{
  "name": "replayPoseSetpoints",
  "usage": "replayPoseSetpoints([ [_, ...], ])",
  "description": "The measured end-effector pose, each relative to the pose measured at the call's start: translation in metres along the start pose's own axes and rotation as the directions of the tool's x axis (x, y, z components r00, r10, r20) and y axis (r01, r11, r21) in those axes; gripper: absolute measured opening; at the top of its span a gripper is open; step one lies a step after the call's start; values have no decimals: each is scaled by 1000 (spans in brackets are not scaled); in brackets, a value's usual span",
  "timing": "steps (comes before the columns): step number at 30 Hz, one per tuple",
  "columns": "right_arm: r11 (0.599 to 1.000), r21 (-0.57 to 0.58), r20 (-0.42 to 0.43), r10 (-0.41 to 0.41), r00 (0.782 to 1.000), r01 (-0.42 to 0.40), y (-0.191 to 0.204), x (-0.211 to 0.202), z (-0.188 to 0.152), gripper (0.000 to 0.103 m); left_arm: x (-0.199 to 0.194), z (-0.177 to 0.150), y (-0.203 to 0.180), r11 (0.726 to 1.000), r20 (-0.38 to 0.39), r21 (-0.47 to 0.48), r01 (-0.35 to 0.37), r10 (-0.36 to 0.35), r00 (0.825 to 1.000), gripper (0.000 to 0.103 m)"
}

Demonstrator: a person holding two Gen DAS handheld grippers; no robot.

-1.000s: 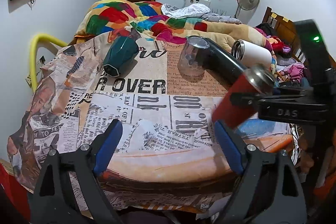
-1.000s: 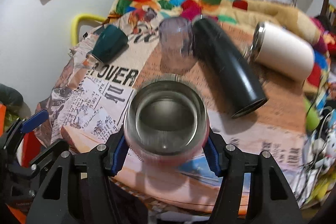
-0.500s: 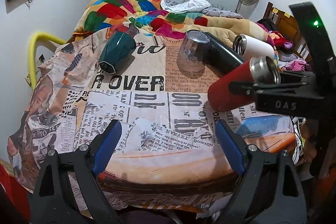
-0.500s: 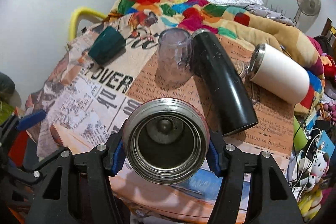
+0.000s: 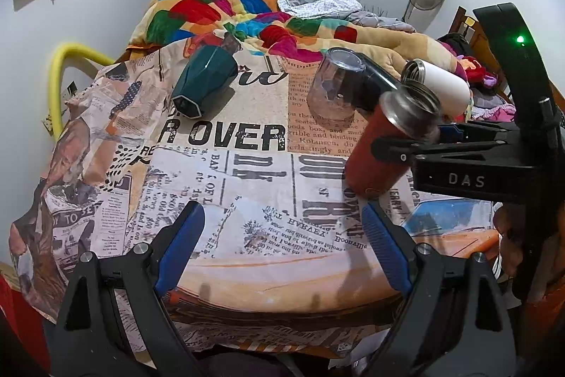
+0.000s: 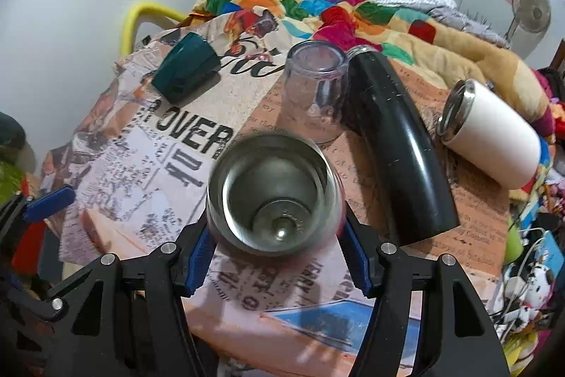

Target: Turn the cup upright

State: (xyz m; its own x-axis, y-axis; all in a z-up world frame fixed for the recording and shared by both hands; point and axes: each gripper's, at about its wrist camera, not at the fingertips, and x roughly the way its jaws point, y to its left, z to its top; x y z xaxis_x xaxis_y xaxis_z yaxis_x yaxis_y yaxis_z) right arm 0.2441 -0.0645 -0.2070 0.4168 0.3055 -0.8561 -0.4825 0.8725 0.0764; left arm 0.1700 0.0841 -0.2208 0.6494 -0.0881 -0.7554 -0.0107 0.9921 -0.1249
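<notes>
My right gripper (image 6: 277,257) is shut on a red steel-lined cup (image 6: 273,195), its open mouth facing the camera. In the left wrist view the red cup (image 5: 385,147) stands tilted, base low near the newspaper-print tablecloth (image 5: 247,200), mouth up and leaning right, held by the right gripper (image 5: 406,149). My left gripper (image 5: 282,242) is open and empty over the near table edge.
A dark green cup (image 5: 204,82) lies on its side at the far left. A clear glass (image 5: 333,87) stands upside down mid-table, next to a black flask (image 6: 395,158) and a white tumbler (image 6: 491,136) lying on their sides. A colourful quilt (image 5: 229,9) lies behind.
The right gripper has tilted the red cup from nearly lying flat toward upright and lowered its base to the cloth. The left gripper has stayed open and still.
</notes>
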Motion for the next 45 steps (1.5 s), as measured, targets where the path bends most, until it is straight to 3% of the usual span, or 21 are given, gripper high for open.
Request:
replayPoseSetpoints([
  [8, 1000, 18, 60, 20, 998, -22, -3, -40, -6, 63, -25, 8, -12, 1000, 45, 11, 17, -17, 999, 90],
  [14, 999, 38, 255, 10, 967, -20, -3, -123, -18, 63, -85, 27, -33, 999, 187, 44, 28, -36, 982, 90],
  [18, 999, 45, 426, -38, 904, 21, 4, -191, -31, 63, -143, 35, -50, 997, 325, 65, 46, -65, 943, 90],
  [23, 998, 41, 610, -59, 790, 42, 20, -265, -54, 64, -212, 33, -67, 994, 484, 92, 63, -100, 869, 90],
  [27, 998, 48, 708, -69, 702, 50, 33, -304, -72, 65, -256, 22, -80, 993, 590, 114, 40, -100, 801, 91],
  [32, 995, 71, 779, -96, 619, 64, 47, -326, -89, 70, -289, 4, -92, 993, 672, 114, -9, -70, 738, 95],
  [34, 994, 81, 788, -107, 606, 71, 51, -327, -94, 74, -296, -3, -94, 994, 693, 100, -40, -41, 720, 99],
  [37, 991, 94, 788, -129, 601, 90, 53, -322, -97, 84, -299, -9, -94, 995, 704, 77, -62, -10, 710, 102],
  [43, 986, 117, 777, -165, 608, 118, 52, -316, -100, 102, -296, -15, -92, 997, 688, 49, -62, 11, 726, 103],
  [45, 985, 124, 777, -174, 605, 124, 50, -318, -105, 103, -294, -14, -91, 997, 683, 41, -66, 21, 730, 103],
])
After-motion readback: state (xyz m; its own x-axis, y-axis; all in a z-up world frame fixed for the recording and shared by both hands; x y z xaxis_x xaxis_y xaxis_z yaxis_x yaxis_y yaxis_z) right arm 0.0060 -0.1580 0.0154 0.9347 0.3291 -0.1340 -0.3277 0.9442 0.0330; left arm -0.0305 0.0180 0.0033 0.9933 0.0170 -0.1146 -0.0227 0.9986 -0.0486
